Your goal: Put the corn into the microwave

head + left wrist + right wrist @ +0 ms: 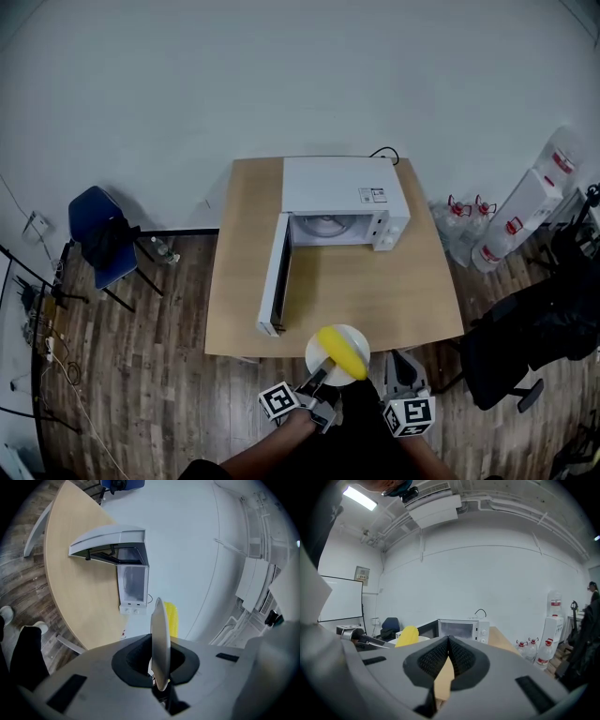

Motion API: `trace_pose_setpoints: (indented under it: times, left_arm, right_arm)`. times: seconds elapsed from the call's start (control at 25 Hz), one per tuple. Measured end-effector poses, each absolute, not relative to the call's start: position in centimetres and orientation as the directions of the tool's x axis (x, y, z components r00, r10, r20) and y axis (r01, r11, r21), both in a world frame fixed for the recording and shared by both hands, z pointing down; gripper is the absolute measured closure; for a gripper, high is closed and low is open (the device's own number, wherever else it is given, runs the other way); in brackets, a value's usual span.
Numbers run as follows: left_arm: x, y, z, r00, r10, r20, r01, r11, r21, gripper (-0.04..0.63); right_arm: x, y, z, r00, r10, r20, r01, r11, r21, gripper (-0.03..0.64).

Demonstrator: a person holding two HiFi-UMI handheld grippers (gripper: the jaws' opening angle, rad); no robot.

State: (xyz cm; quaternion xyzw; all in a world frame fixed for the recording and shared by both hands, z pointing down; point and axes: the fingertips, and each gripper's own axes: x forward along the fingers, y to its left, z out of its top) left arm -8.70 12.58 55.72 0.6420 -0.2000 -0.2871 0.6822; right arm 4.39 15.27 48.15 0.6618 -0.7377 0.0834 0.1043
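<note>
Left gripper [322, 378] clamped on rim of round white plate [354, 337]; yellow corn cob [343, 353] lies on the plate, at near edge of light wooden table [375, 291]. Right gripper [401, 368] jaws together, nothing between them. White microwave [342, 199] at the far end, door [275, 277] swung open.

Steep overhead head view; two close gripper views along the fingers [433, 660], microwave [342, 192] well ahead in all three.
</note>
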Motion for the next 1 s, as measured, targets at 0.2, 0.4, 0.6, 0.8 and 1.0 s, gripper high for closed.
trace_pose_setpoints:
  times: [0.2,0.4,0.6,0.8,1.0]
  left_arm:
    - [-8.1,10.9,55.9,0.738,-0.668,-0.099,0.135,0.002,0.991,0.577]
    - [-7.2,8.8,55.8,0.72,-0.687,-0.099,0.133,-0.003,0.991,0.577]
    - [-5.7,5.4,56.1,0.694,-0.714,-0.094,0.128,-0.006,0.992,0.577]
    - [-4.2,1.1,57.1,0.663,-0.743,-0.088,0.125,-0.007,0.992,0.577]
    - [-3.2,-3.5,58.4,0.628,-0.775,-0.077,0.111,-0.009,0.994,0.576]
  right_arm:
    - [4.6,13.6,48.5,-0.121,-0.959,0.257,-0.992,0.128,0.008,0.557]
    - [5.4,11.4,49.0,-0.143,-0.957,0.252,-0.989,0.145,-0.011,0.557]
    - [6.5,7.8,49.1,-0.163,-0.955,0.249,-0.986,0.163,-0.024,0.557]
    - [8.5,3.9,50.1,-0.18,-0.946,0.269,-0.984,0.176,-0.04,0.557]
    - [10.3,-0.5,51.2,-0.196,-0.939,0.283,-0.981,0.188,-0.055,0.557]
